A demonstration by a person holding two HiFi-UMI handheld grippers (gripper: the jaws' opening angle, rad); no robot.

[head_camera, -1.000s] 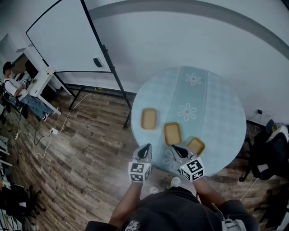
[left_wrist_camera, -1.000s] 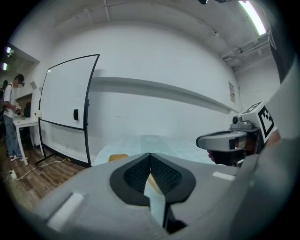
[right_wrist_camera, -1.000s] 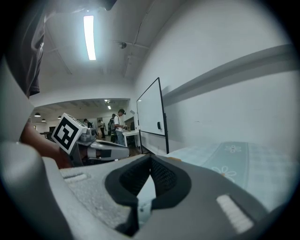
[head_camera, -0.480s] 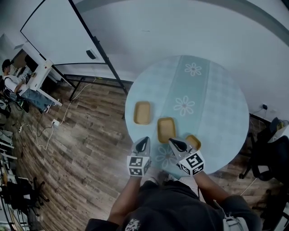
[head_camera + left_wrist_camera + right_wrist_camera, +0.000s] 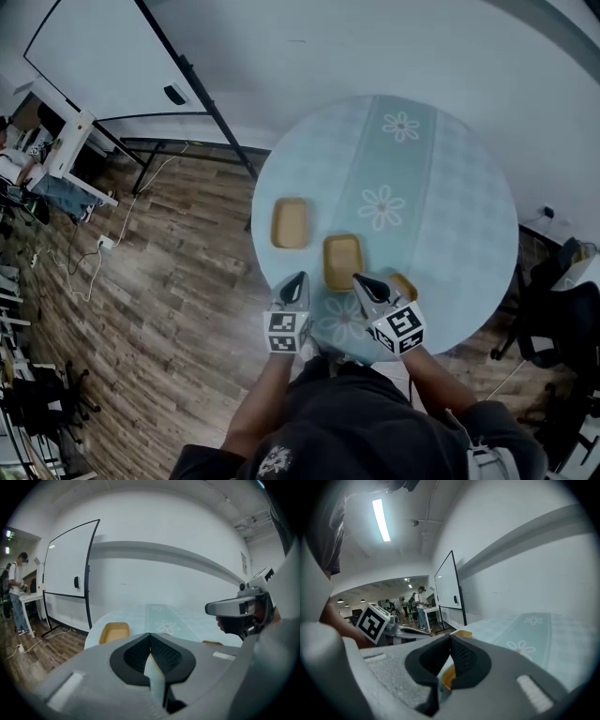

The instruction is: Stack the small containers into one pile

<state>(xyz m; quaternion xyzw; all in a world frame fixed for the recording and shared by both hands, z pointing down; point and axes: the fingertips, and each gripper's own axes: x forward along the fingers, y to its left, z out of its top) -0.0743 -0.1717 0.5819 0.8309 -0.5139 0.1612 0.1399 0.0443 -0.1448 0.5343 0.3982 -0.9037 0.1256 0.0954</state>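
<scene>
Three small yellow containers lie apart on the round blue-clothed table: one at the left, one in the middle, and one at the near right, partly hidden behind my right gripper. My left gripper hovers shut and empty at the table's near edge, just in front of the left container. My right gripper is also shut and empty, between the middle and right containers. In the right gripper view, yellow of a container shows below the jaws.
A whiteboard on a black stand is beyond the table's left side. A white desk with a person is at the far left, and cables lie on the wood floor. A dark chair is at the right.
The table and containers have come nearer in the head view. Both grippers have moved forward over the table's near edge and stayed shut.
</scene>
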